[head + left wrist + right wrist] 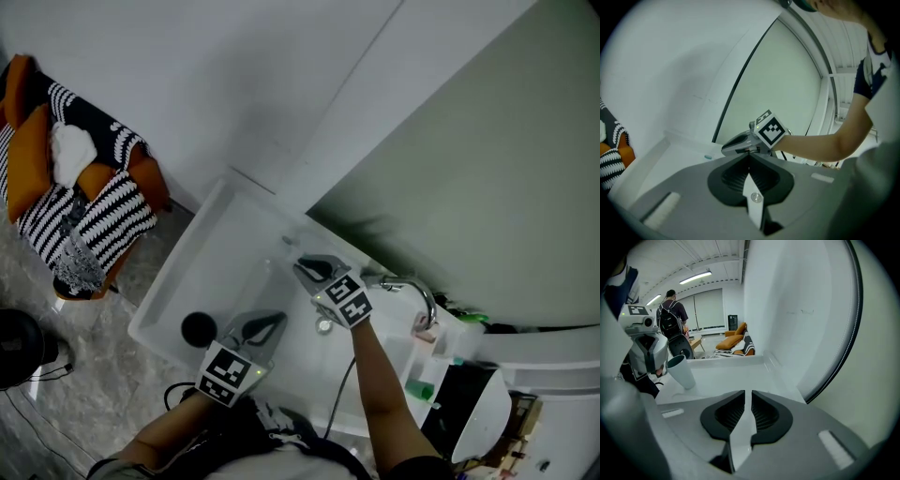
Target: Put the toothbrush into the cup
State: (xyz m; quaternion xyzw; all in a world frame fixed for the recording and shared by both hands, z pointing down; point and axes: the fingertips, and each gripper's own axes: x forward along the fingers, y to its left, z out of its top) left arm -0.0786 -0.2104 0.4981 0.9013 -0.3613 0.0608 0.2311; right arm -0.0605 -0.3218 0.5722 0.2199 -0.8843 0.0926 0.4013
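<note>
A pale cup with a dark inside stands upright on the white counter; from above it shows as a dark round mouth at the front left. A small blue-green piece lies on the counter near the wall, too small to tell as the toothbrush. My left gripper hovers just right of the cup, its jaws meeting at the tips with nothing in them. My right gripper is further back over the counter. A narrow gap separates its jaws, with nothing between them.
A chrome faucet curves over the basin at the right, with green bottles beyond it. A grey-green panel rises behind the counter. A chair with striped and orange cushions stands left. A person with a backpack is far off.
</note>
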